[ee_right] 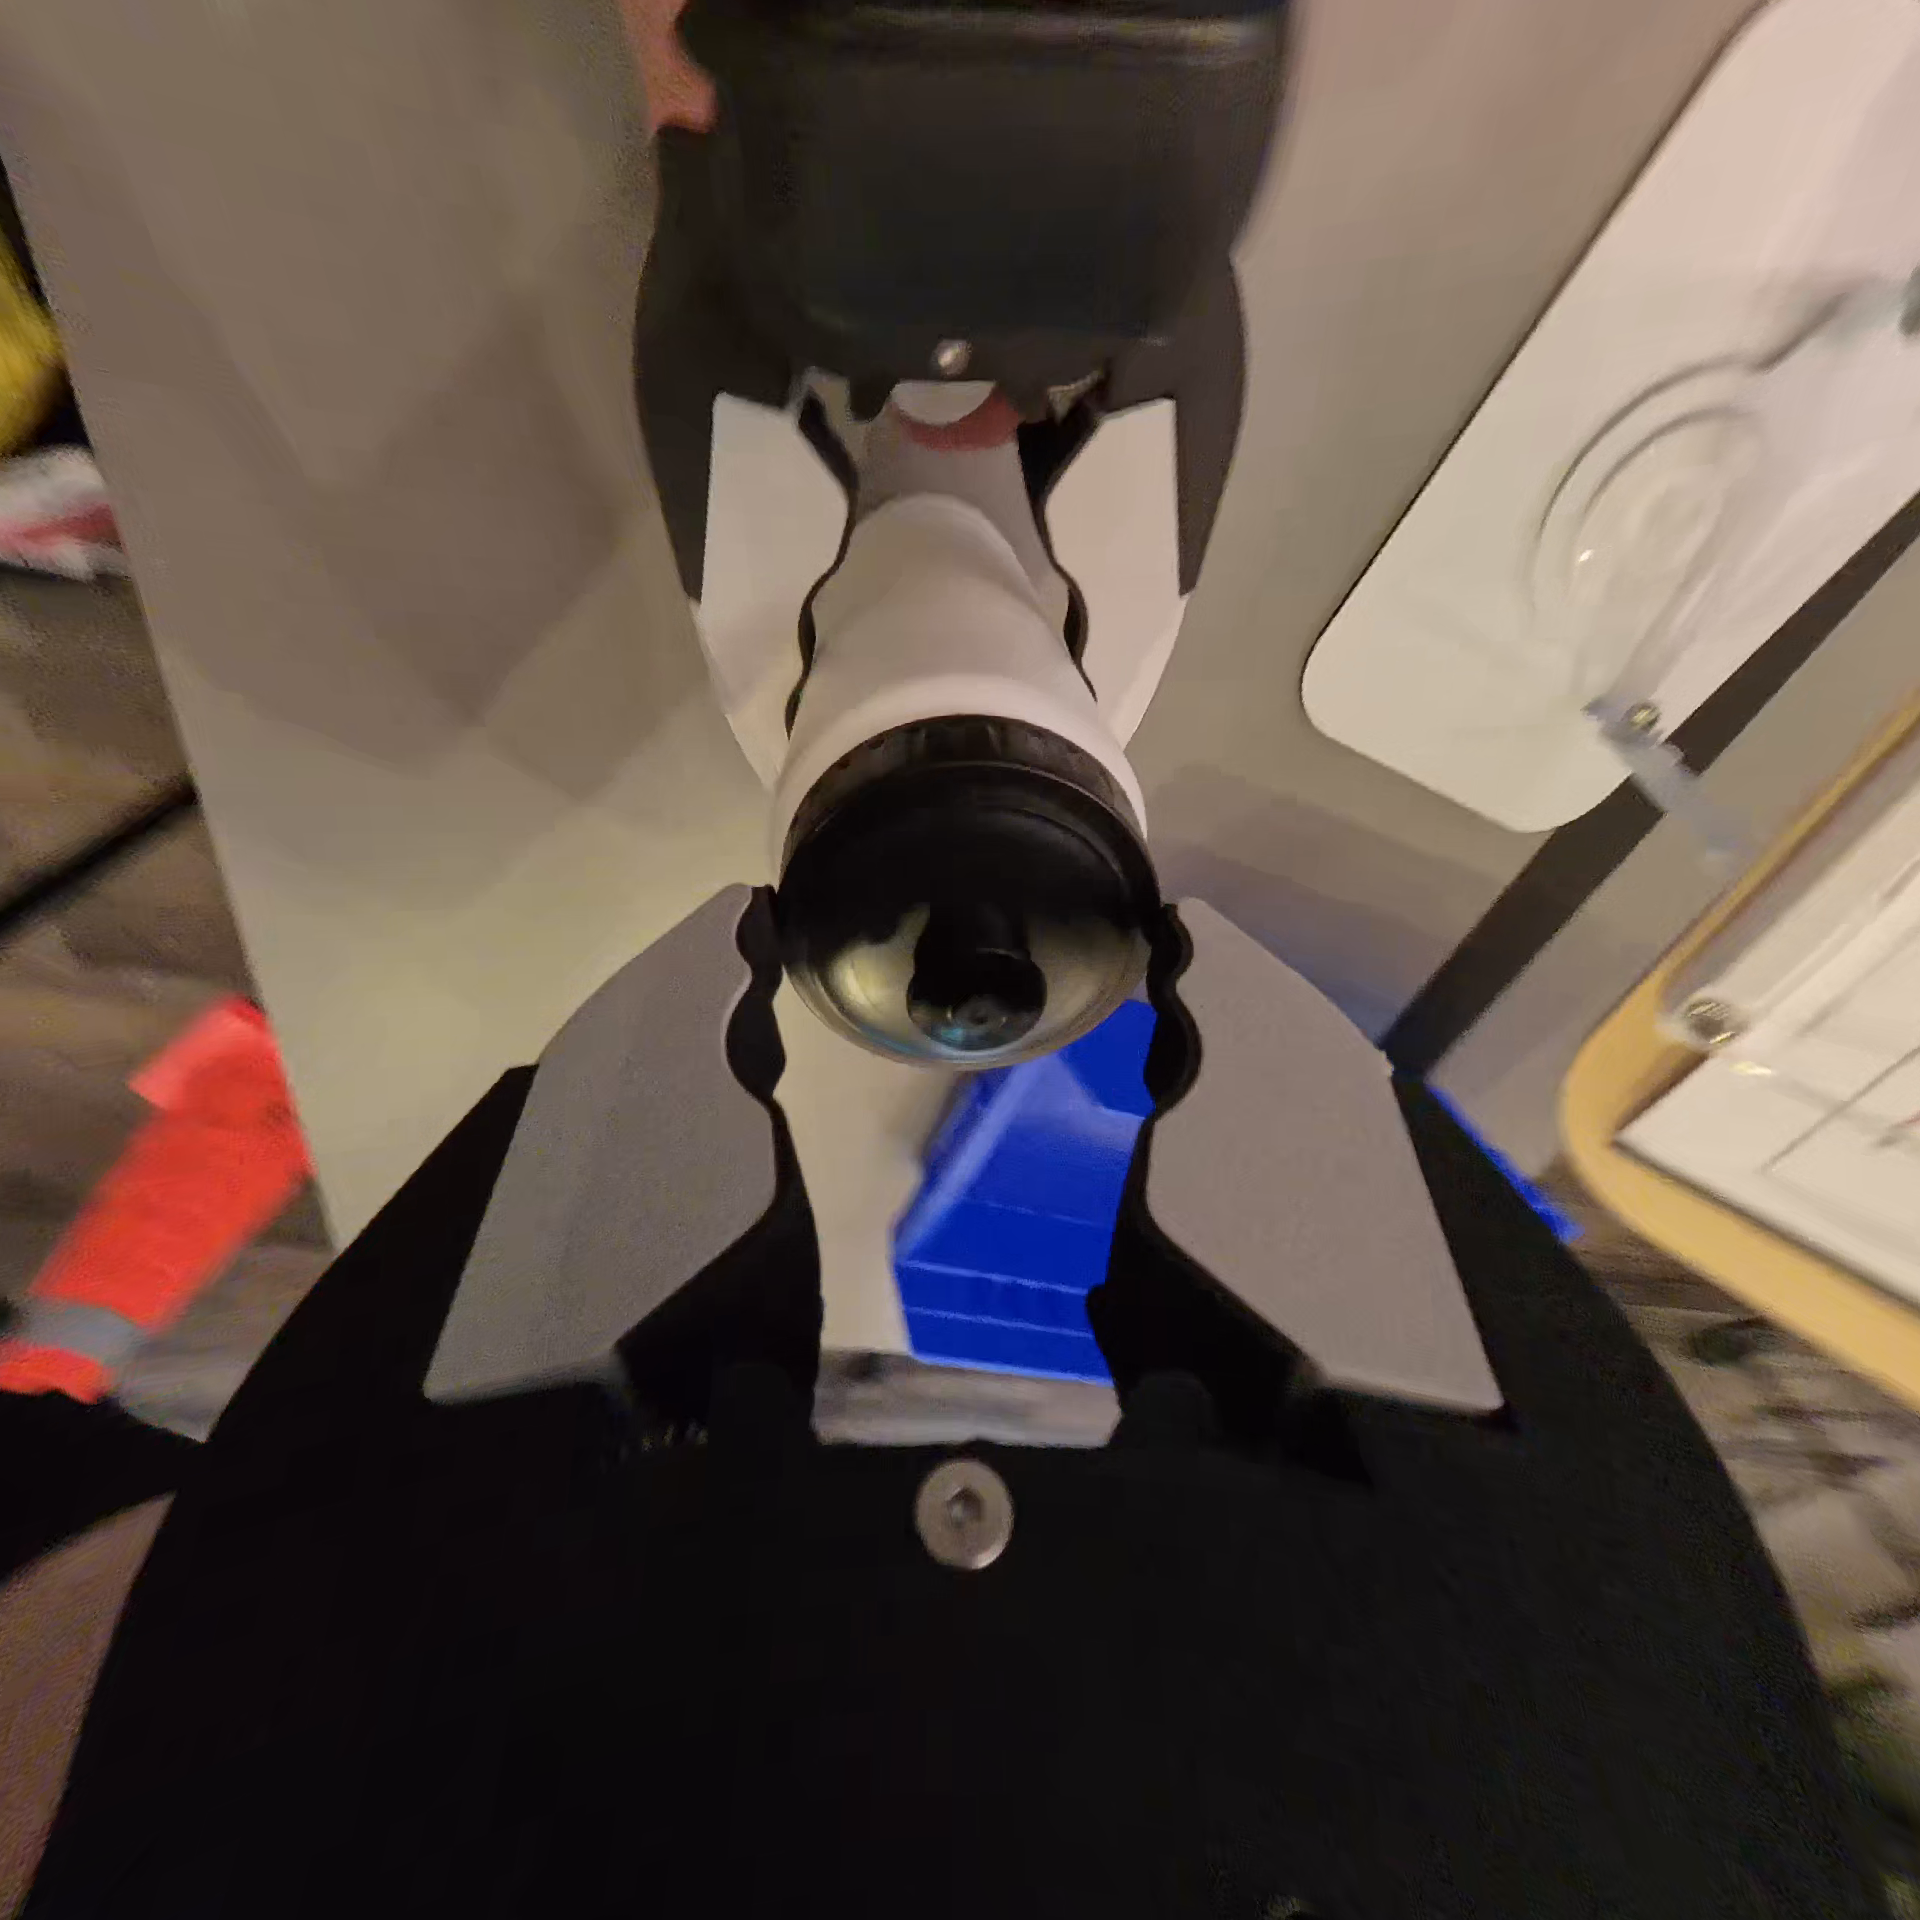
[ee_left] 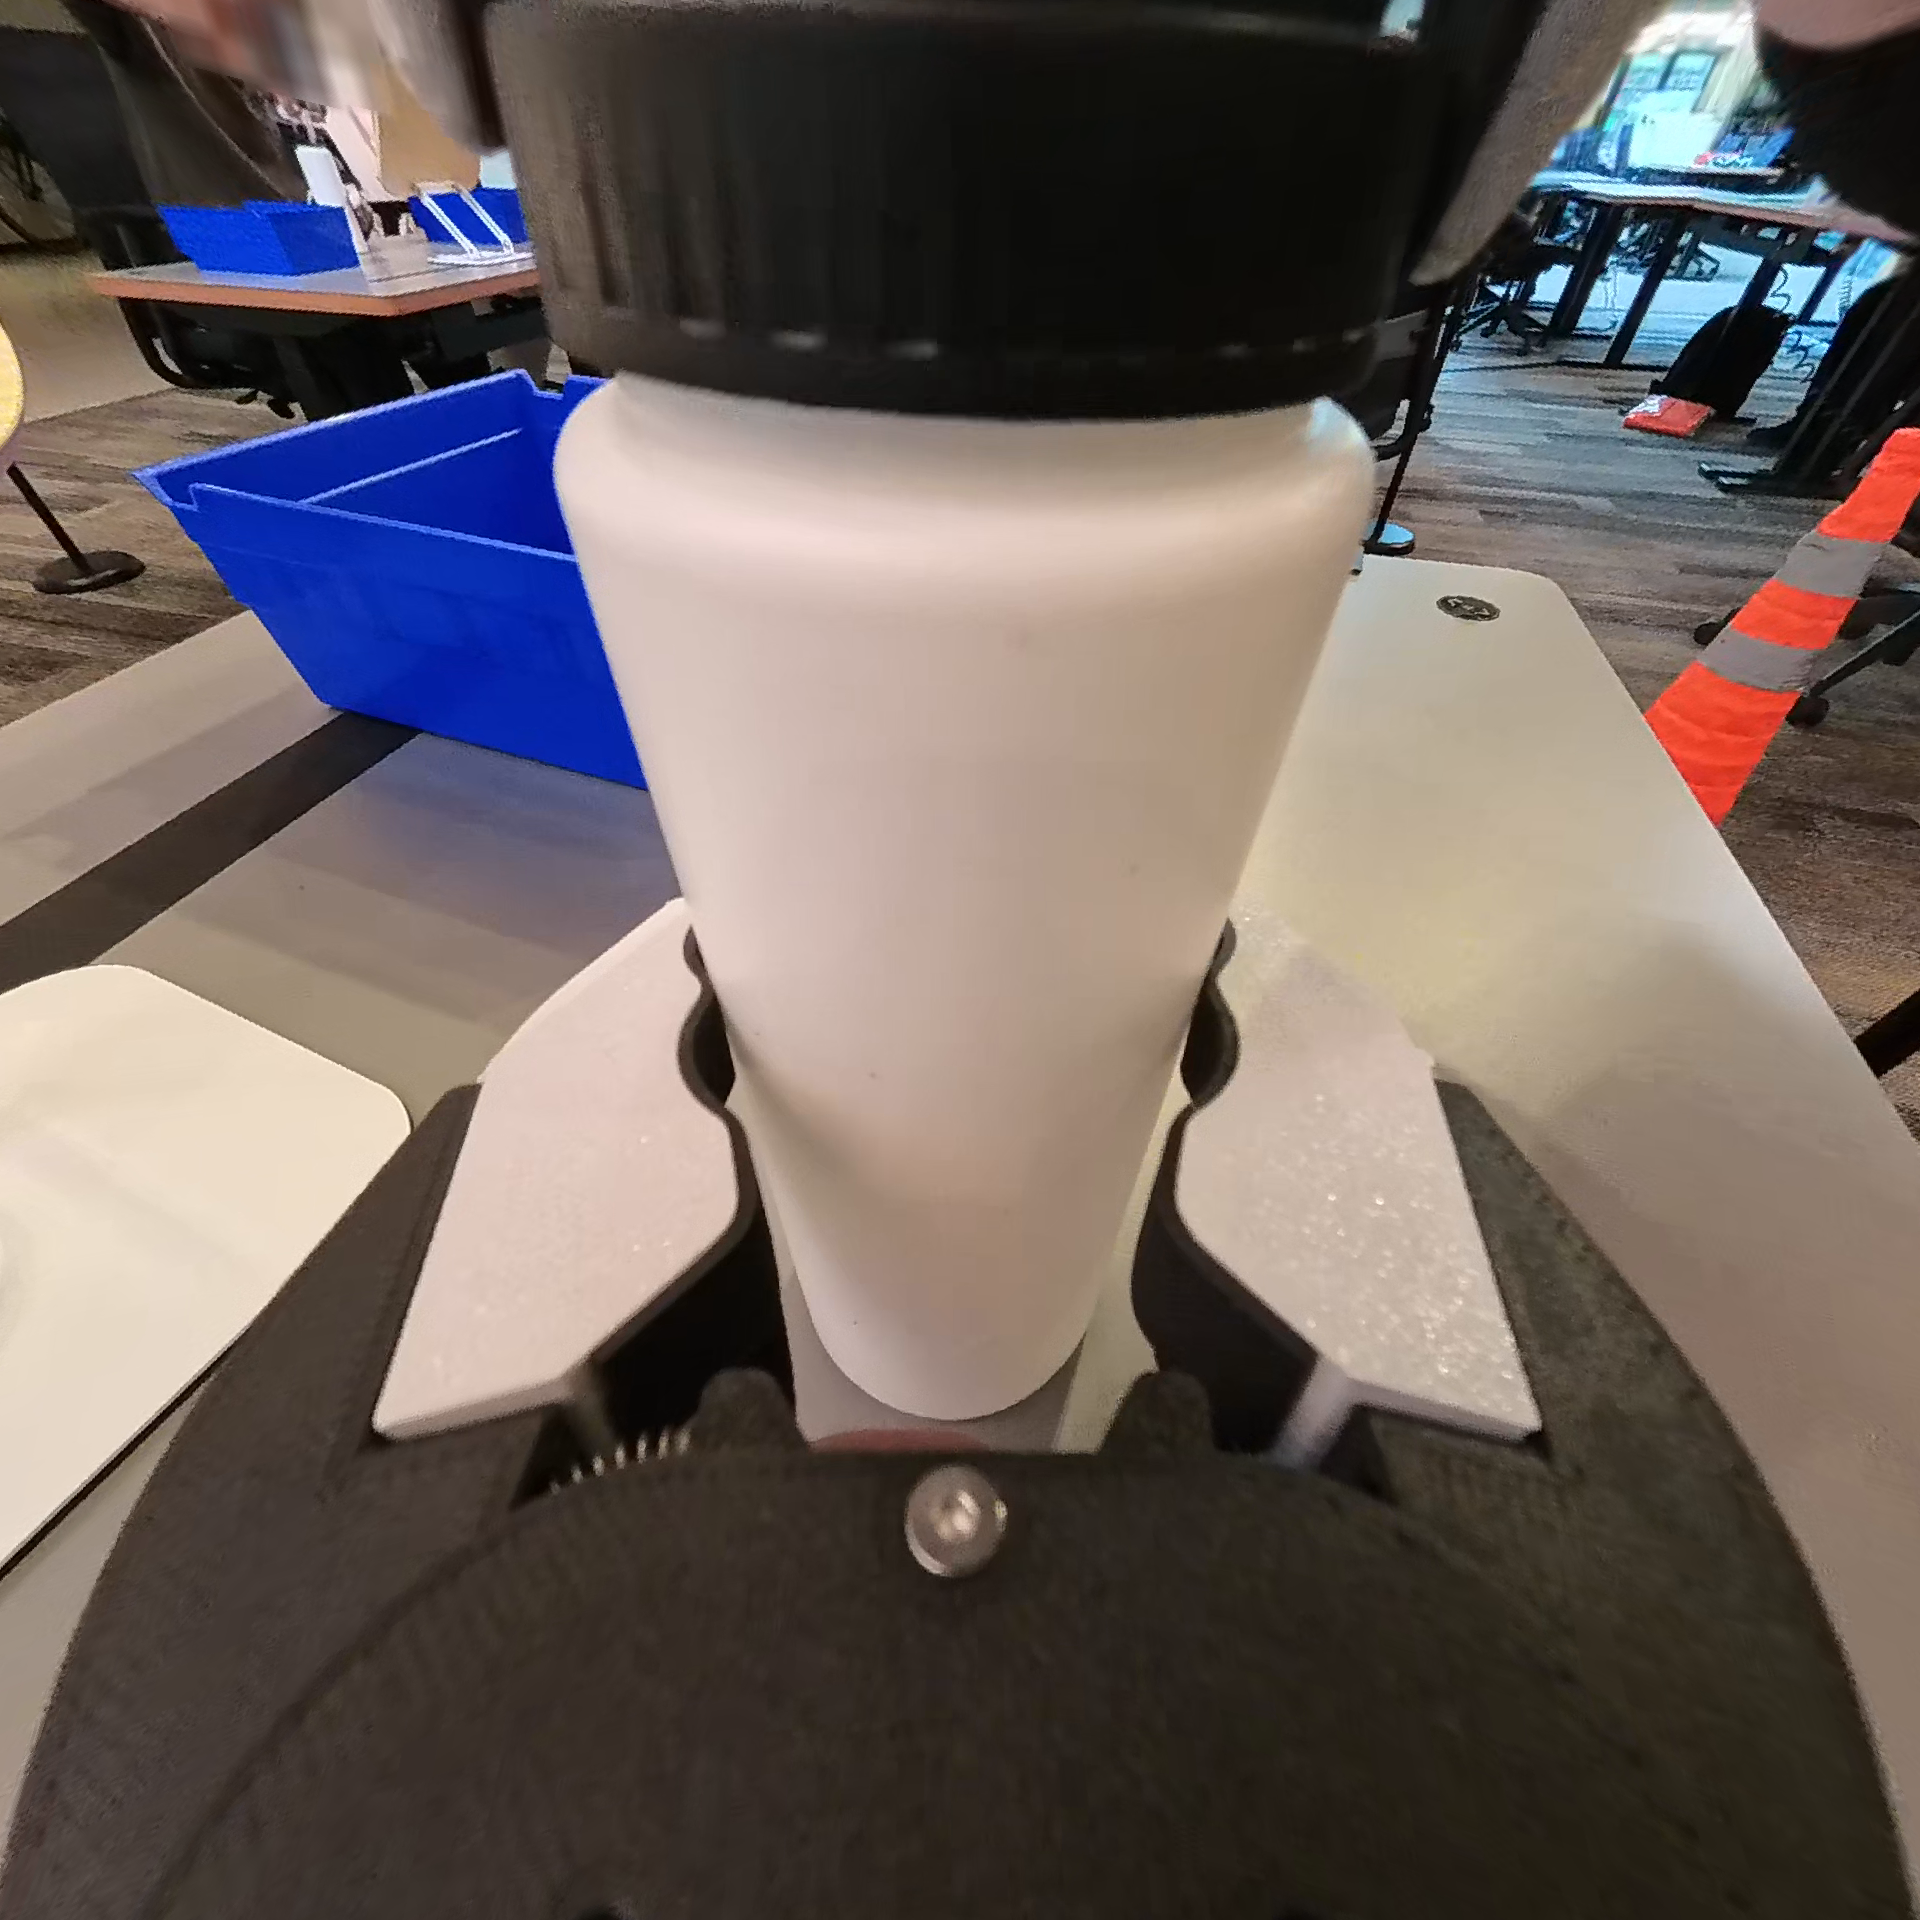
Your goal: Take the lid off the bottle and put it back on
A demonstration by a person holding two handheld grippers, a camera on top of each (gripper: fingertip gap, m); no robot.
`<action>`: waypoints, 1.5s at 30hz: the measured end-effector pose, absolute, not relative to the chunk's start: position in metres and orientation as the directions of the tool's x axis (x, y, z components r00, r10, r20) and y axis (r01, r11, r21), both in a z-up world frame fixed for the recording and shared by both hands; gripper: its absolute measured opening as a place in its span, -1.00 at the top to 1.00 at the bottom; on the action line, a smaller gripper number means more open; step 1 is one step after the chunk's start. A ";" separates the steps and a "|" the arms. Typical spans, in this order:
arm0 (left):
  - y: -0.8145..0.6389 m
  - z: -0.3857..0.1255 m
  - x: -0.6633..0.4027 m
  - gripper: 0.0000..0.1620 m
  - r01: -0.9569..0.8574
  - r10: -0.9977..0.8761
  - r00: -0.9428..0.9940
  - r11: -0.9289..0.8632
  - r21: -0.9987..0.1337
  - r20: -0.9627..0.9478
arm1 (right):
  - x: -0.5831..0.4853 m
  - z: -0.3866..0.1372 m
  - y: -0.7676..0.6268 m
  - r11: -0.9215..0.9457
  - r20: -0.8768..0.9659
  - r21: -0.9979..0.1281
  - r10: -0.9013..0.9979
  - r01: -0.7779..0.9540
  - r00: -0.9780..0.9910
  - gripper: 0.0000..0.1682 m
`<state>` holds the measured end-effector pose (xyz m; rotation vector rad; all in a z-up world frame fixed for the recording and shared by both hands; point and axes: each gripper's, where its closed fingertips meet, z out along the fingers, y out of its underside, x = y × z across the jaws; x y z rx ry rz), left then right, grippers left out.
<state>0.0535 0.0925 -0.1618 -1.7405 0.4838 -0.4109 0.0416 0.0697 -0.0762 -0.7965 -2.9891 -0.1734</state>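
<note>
One white bottle (ee_left: 956, 831) upright on table (ee_left: 1455, 935), black lid (ee_left: 966, 177) on. Lower body clamped between fingers of left gripper (ee_left: 956, 1039). Lid rim pinched from above by right gripper (ee_right: 961, 971), fingers touching both sides. Blue bin (ee_left: 395, 582) just behind, left.

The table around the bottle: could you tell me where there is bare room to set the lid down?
Bare tabletop lies right of the white bottle, out to the table edge by the orange cone. Another patch lies between the blue bin and the white tray. The middle is crowded by the left gripper.
</note>
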 end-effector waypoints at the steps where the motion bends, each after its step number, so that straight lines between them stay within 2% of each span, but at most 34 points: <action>1: 0.093 -0.162 0.054 -0.06 -0.100 -0.527 0.850 -0.190 -0.977 0.016 | 0.042 -0.076 0.070 0.890 0.074 0.141 0.427 0.433 -0.901 0.18; 4: 0.093 -0.162 0.053 -0.06 -0.092 -0.528 0.849 -0.189 -0.978 0.022 | 0.041 -0.076 0.072 0.916 0.060 0.258 0.303 0.308 -0.951 0.18; 7: 0.092 -0.162 0.052 -0.06 -0.088 -0.530 0.848 -0.191 -0.978 0.027 | 0.039 -0.075 0.072 0.890 0.063 0.294 0.347 0.350 -0.936 0.18; 8: 0.092 -0.162 0.052 -0.06 -0.090 -0.530 0.848 -0.191 -0.978 0.025 | 0.039 -0.073 0.072 0.875 0.068 0.276 0.394 0.397 -0.917 0.18; 12: 0.092 -0.162 0.053 -0.06 -0.098 -0.530 0.848 -0.190 -0.977 0.018 | 0.046 -0.068 0.070 0.782 0.067 0.142 0.604 0.606 -0.794 -0.14; 14: 0.092 -0.162 0.053 -0.06 -0.095 -0.530 0.848 -0.190 -0.977 0.021 | 0.046 -0.069 0.070 0.707 0.054 0.068 0.702 0.704 -0.710 -0.09; 16: 0.092 -0.162 0.053 -0.06 -0.097 -0.530 0.848 -0.190 -0.977 0.019 | 0.046 -0.073 0.067 0.656 0.014 0.008 0.754 0.754 -0.656 0.07; 18: 0.092 -0.162 0.054 -0.06 -0.095 -0.529 0.848 -0.192 -0.977 0.021 | 0.043 -0.076 0.070 0.644 0.018 -0.013 0.765 0.765 -0.644 0.18; 20: 0.092 -0.162 0.053 -0.06 -0.091 -0.529 0.848 -0.192 -0.977 0.024 | 0.042 -0.076 0.070 0.659 0.013 -0.018 0.752 0.752 -0.659 0.18; 24: 0.092 -0.162 0.053 -0.06 -0.100 -0.529 0.849 -0.190 -0.977 0.016 | 0.043 -0.075 0.072 0.800 0.040 0.071 0.595 0.596 -0.803 0.18; 27: 0.092 -0.162 0.054 -0.06 -0.099 -0.529 0.848 -0.189 -0.977 0.016 | 0.043 -0.075 0.074 0.898 0.067 0.204 0.384 0.390 -0.921 0.19; 30: 0.092 -0.162 0.053 -0.06 -0.093 -0.529 0.848 -0.189 -0.978 0.021 | 0.041 -0.073 0.077 0.892 0.066 0.349 0.282 0.287 -0.957 0.19; 32: 0.092 -0.162 0.052 -0.06 -0.091 -0.530 0.847 -0.190 -0.977 0.025 | 0.040 -0.072 0.077 0.880 0.077 0.376 0.283 0.291 -0.956 0.15; 35: 0.092 -0.162 0.053 -0.06 -0.098 -0.530 0.848 -0.190 -0.977 0.018 | 0.039 -0.069 0.072 0.841 0.093 0.262 0.466 0.473 -0.880 0.01; 37: 0.092 -0.162 0.053 -0.06 -0.101 -0.529 0.848 -0.190 -0.977 0.016 | 0.040 -0.066 0.072 0.765 0.078 0.170 0.618 0.621 -0.783 0.01; 39: 0.092 -0.162 0.053 -0.06 -0.093 -0.527 0.849 -0.191 -0.977 0.023 | 0.042 -0.068 0.080 0.679 0.085 0.123 0.719 0.724 -0.689 0.08; 41: 0.092 -0.162 0.052 -0.06 -0.085 -0.528 0.849 -0.192 -0.978 0.029 | 0.044 -0.071 0.077 0.629 0.031 0.075 0.774 0.774 -0.632 0.18; 45: 0.092 -0.162 0.053 -0.06 -0.096 -0.528 0.849 -0.190 -0.977 0.019 | 0.046 -0.075 0.076 0.631 -0.003 0.067 0.775 0.773 -0.632 0.18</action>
